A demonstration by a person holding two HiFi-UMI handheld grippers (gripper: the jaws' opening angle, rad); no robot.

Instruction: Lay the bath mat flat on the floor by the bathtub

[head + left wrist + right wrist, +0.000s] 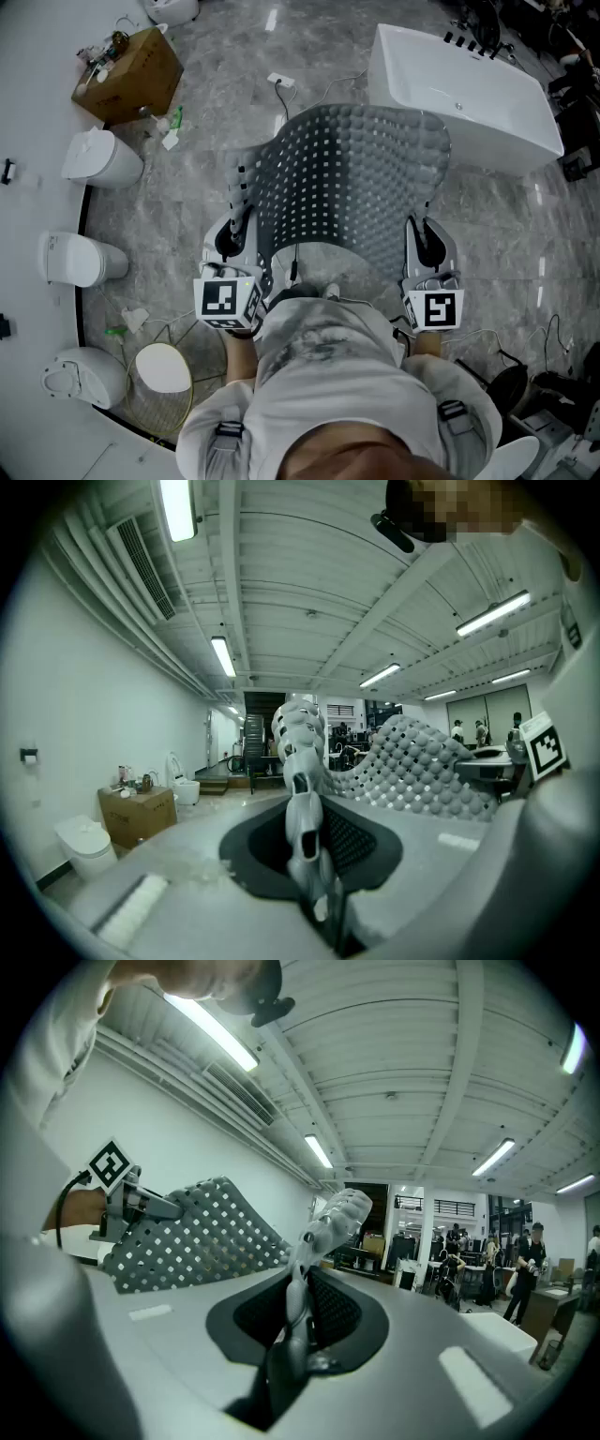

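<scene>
Currently the bath mat (352, 183) is held up in front of the person, stretched between the two grippers and not yet lying flat on the floor. It is a grey mat covered in bumps and small square holes, and it bows upward and away from the person toward the white bathtub (469, 98) at the upper right of the head view. The left gripper (234, 225) pinches the mat's near left corner; in the left gripper view its jaws are pressed together on a thin fold of the mat's edge (302, 789). The right gripper (427, 239) pinches the near right corner the same way, and the right gripper view shows the mat's edge (323, 1227) clamped between its jaws and rising above them. Below the mat is a grey marbled floor (197, 197). A cardboard box (131, 75) sits at the upper left, white toilets (98, 159) line the left edge, and a wire basket (159, 389) stands near the person's left side
</scene>
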